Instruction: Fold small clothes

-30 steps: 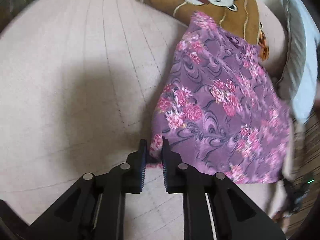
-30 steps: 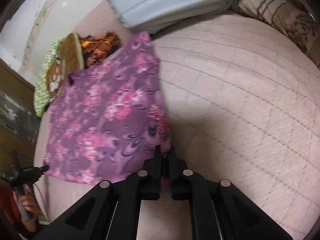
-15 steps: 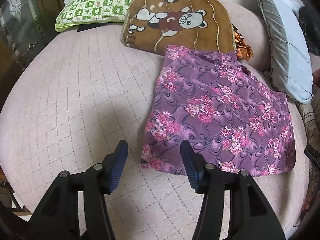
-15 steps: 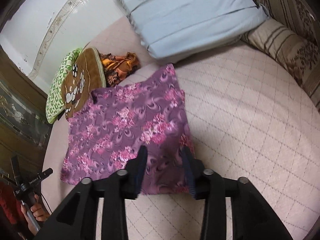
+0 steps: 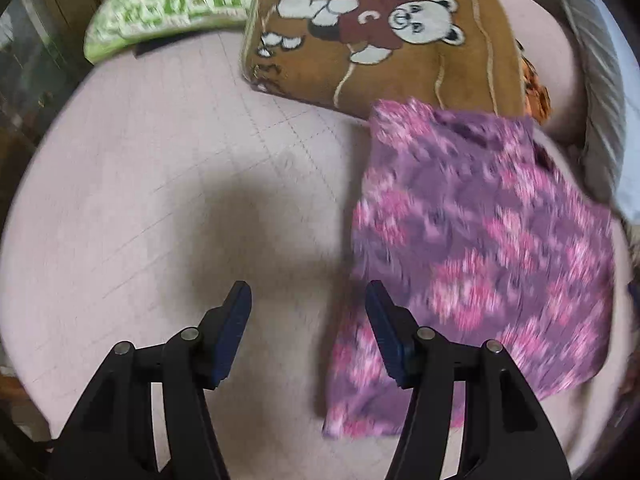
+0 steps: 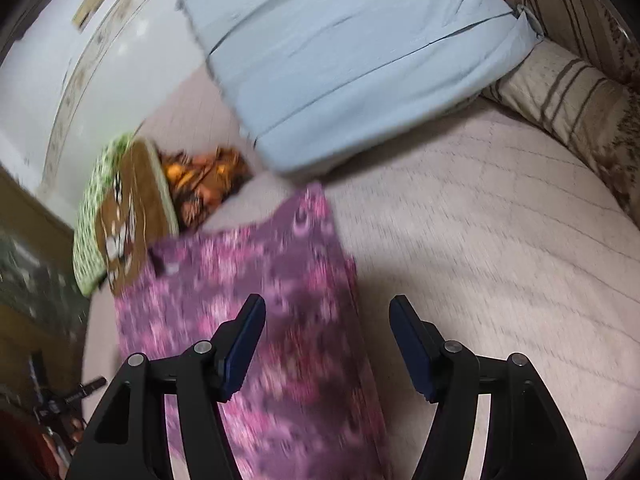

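While both grippers are spread wide and hold nothing, the left gripper (image 5: 308,300) and right gripper (image 6: 326,316) hover over the bed (image 5: 160,200), the purple floral cloth (image 5: 472,248) lying flat just ahead.

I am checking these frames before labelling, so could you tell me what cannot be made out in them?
- Purple floral garment: motion blur in both views hides its folds, seams and type.
- Its near edge: in the right wrist view it runs under the right gripper and off the bottom.
- Orange cloth: mostly behind the brown bear cushion; type unclear.
- Left gripper: open over the bed; contact cannot be judged.
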A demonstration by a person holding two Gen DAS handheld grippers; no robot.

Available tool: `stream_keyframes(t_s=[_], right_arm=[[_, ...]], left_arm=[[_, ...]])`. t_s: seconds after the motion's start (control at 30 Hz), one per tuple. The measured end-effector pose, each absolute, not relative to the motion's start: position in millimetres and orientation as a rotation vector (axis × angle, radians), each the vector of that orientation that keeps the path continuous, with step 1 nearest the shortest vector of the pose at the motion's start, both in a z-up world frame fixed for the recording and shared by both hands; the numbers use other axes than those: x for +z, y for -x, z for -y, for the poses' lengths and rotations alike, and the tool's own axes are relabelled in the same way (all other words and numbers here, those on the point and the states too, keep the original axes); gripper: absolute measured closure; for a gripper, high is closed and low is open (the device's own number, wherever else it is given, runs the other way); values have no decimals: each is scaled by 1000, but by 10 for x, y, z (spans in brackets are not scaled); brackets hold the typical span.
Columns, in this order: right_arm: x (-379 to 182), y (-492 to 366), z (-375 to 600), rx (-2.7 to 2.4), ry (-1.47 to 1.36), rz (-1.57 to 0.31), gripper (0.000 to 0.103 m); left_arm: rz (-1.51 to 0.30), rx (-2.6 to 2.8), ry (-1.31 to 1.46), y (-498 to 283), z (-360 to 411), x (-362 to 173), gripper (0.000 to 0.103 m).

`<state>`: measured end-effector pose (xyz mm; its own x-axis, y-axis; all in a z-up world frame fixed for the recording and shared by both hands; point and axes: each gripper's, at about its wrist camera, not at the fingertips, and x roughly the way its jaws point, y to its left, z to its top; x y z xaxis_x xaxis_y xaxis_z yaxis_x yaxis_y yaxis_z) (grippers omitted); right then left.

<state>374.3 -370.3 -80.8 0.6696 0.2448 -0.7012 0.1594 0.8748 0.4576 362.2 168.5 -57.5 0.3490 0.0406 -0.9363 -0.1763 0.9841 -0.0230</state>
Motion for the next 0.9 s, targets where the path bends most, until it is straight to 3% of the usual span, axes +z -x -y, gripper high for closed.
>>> stream_keyframes(t_s=[0.23,0.47,0.5,0.53,0.67,0.7,0.73,0.77,0.9], right_arm=[[-998,-4314,3531,31,-484,-878,37],[-1160,-4634,3350,38,-417,-900,38],[-1157,-4649,3338,44,-407,-894,44],[-1151,-4671,3328,52,-394,-889,58],[-1108,-4707,3311,66,-332,-879,92],[-1087,-4698,3307,76,-314,-871,97],[-1053,-4671,3299,84,-290,-858,97],[-1020,-4646,3304,91,-286,-844,97],[-788,-4484,3353,147,-327,-745,98]], left_arm=[[-1248,133,342,-4177,-1877,-705,45],[-1263,71,387,-4439,-1651,-950,45],[-1250,55,392,-4453,-1608,-954,45],[-1240,47,390,-4462,-1570,-948,45],[-1210,32,342,-4491,-1393,-910,47],[-1202,39,315,-4486,-1352,-890,67],[-1191,31,287,-4458,-1301,-853,94],[-1190,27,275,-4446,-1275,-828,99],[-1115,42,214,-4350,-1188,-624,102]])
